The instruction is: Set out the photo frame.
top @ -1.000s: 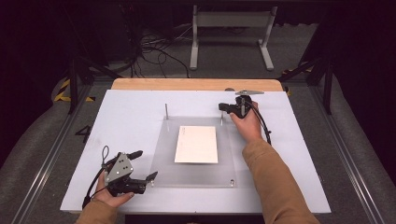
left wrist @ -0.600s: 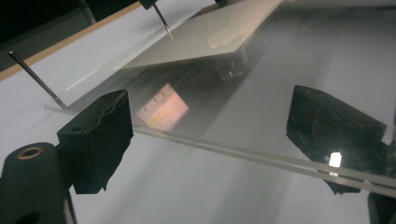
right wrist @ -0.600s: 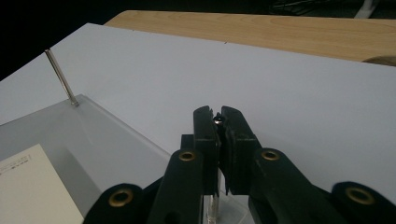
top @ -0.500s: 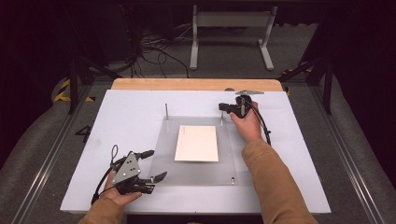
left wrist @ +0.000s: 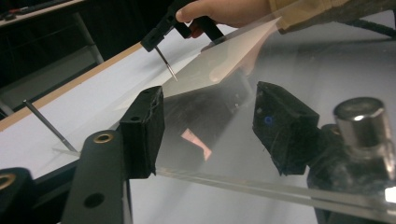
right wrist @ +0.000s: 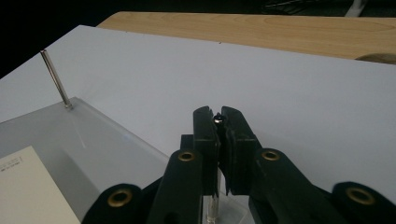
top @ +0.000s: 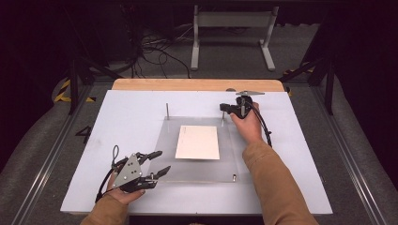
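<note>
- My right gripper is clamped shut on the top of the thin upright steel pin at the two o'clock corner of the clear square acrylic plate; in the right gripper view the pin's rounded tip peeks out between the pressed pads.
- My left gripper sits at the plate's seven o'clock edge. Its jaws have just been closing and now stand about half open, with nothing gripped: in the left gripper view the plate's near edge passes between the pads without either one pressing on it.
- The plate lies flat on the white surface, a cream rectangular card lying at its middle, a second steel pin at eleven o'clock and a short metal stud at five o'clock.
- As I read it, the step in hand is taking hold of the plate's near-left edge while the right side steadies the pin.
- To do it well, I would line the pads square across the edge, push in far enough for a full bite, and close slowly so the slick acrylic does not squirt out.
- I would hold the right grip vertical; leaning it could bend the pin or drag the plate.
- Any lift should be level and gentle, or the card may slide.
</note>
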### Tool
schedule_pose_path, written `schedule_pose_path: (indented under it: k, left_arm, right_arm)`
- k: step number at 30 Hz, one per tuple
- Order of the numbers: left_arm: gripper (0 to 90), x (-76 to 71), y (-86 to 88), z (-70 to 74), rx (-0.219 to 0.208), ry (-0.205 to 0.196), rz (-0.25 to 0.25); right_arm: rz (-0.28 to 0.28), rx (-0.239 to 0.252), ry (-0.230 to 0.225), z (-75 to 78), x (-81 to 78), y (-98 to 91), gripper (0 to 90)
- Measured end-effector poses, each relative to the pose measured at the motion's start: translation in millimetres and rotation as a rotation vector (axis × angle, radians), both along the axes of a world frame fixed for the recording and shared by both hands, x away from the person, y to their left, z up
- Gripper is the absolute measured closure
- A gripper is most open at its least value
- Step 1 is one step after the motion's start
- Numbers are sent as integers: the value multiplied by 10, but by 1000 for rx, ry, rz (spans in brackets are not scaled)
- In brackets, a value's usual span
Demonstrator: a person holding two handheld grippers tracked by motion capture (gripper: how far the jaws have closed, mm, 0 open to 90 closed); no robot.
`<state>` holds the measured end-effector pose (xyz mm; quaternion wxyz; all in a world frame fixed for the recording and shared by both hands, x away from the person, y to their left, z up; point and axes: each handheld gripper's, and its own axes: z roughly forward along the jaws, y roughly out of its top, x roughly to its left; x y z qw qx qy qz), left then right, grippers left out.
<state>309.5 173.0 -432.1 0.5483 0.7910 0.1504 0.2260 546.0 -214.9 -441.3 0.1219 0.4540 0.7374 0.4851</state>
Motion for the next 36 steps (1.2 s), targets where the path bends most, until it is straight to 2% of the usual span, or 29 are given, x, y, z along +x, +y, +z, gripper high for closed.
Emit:
schedule_pose_path:
  k: [10, 12, 14, 17, 20, 24, 28, 32, 34, 36]
  left_arm:
    - [453, 15, 11, 27, 12, 2, -5]
    - [453, 16, 7, 32, 5, 8, -4]
    - [453, 22, 6, 48, 4, 12, -5]
    - [453, 36, 6, 73, 2, 20, -7]
    - [454, 43, 0, 93, -5, 31, -5]
    - [453, 51, 1, 123, 4, 40, -5]
    - [453, 63, -3, 145, -5, 46, -1]
    - [453, 75, -2, 170, -7, 55, -2]
    - [453, 84, -1, 187, -6, 60, -3]
    - [453, 88, -1, 192, -8, 60, -2]
  right_arm:
    - [-8, 6, 7, 10, -7, 1, 822]
    - [-22, -1, 2, 23, -21, -9, 752]
    - [-27, 14, -4, 43, -45, -29, 672]
    - [-1, -9, -39, 95, -110, -36, 586]
    - [32, -25, -76, 168, -212, -25, 543]
    - [69, 26, -118, 281, -392, -19, 498]
    - [120, 11, -172, 398, -595, -39, 467]
    - [147, -12, -193, 503, -795, -97, 442]
    - [162, -9, -211, 547, -897, -140, 422]
    - [173, -33, -238, 592, -1019, -192, 413]
